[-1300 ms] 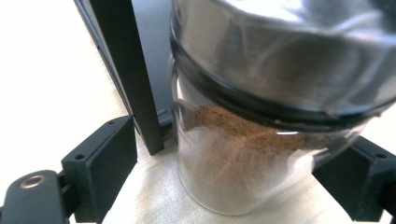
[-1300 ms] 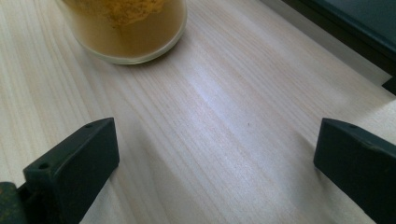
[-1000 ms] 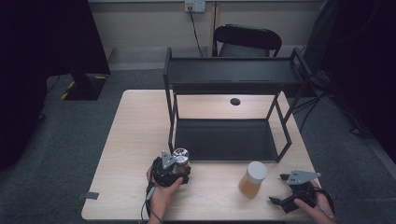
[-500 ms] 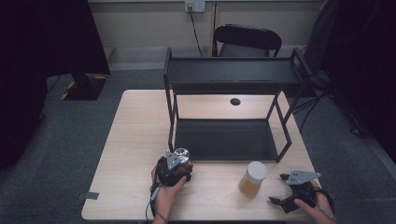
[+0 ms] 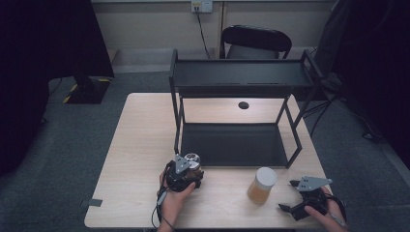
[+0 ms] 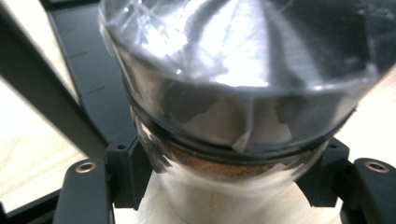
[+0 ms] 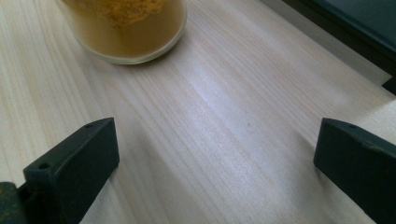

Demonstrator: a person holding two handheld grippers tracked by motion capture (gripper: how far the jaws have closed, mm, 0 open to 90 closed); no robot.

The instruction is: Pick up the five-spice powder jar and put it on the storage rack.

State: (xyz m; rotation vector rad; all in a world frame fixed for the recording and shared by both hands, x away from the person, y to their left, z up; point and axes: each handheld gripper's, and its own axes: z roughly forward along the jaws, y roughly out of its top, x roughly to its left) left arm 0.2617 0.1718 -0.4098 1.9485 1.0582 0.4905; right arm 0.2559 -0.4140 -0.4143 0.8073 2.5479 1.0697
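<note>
Glass jar (image 6: pixel 219 140) stood upright on the surface (image 5: pixel 140 145), pinched by the left tongs (image 5: pixel 186 169), just near-left of the black shelf (image 5: pixel 237 145); right tongs (image 5: pixel 295 209) spread, empty, beside an amber jar (image 5: pixel 261 186).

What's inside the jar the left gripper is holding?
The jar between the left gripper fingers holds brown powder or granules as a band below the silver lid; lower down, glare hides the contents.
</note>
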